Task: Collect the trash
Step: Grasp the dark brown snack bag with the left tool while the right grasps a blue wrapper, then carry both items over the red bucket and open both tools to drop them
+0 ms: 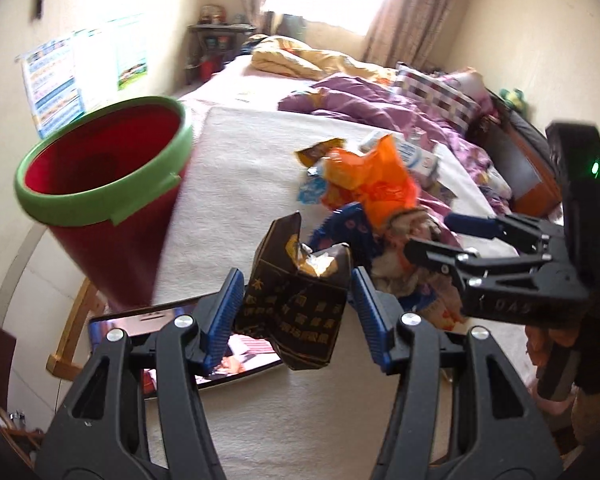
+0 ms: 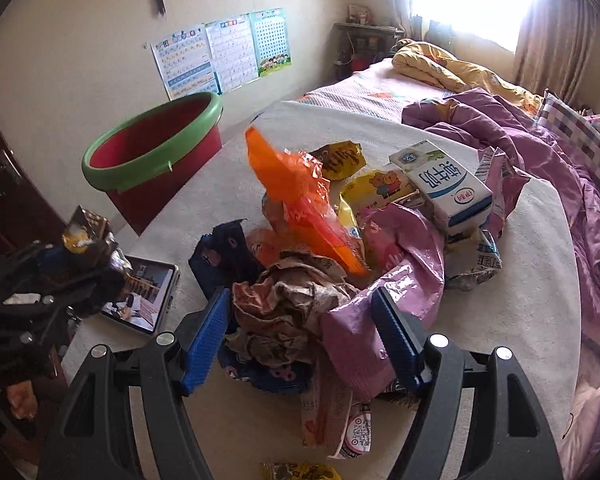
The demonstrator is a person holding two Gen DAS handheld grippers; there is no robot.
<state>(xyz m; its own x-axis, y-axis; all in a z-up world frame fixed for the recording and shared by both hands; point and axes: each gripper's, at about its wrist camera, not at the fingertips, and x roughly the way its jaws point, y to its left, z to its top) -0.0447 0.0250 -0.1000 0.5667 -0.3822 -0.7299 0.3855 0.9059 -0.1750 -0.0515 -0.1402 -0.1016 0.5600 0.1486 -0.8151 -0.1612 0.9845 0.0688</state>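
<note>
Left wrist view. Left tool (image 1: 296, 308) is clamped on a dark brown crumpled wrapper with gold print (image 1: 300, 292); both blue pads press its sides, and the wrapper is lifted clear of the bed (image 1: 236, 168). Under it a tablet (image 1: 140, 320) lies screen-up near the bed's near left corner. Red bin with green rim (image 1: 104, 184) stands off the bed's left edge, mouth toward the camera. Trash pile sits mid-bed toward the right edge; orange plastic bag (image 1: 372, 180) on top. Right tool (image 1: 432, 236) enters from the right, its fingers spread at the pile. Purple quilt (image 1: 380, 100) is bunched along the far right side.

Right wrist view. Right tool (image 2: 304, 336) is parted, jaws set either side of a crumpled brown paper wad (image 2: 288, 300) and the edge of a pink plastic bag (image 2: 384, 288); pads not visibly pressing on either. Orange plastic bag (image 2: 300, 196) stands up behind. White-and-blue milk carton (image 2: 448, 188) lies on the pile's far right. Yellow snack packet (image 2: 364, 196) sits between bag and carton. Left tool (image 2: 56, 264) is at the left edge, holding the dark wrapper (image 2: 86, 232). Bin (image 2: 156, 148) is beyond the bed's left edge.
</note>
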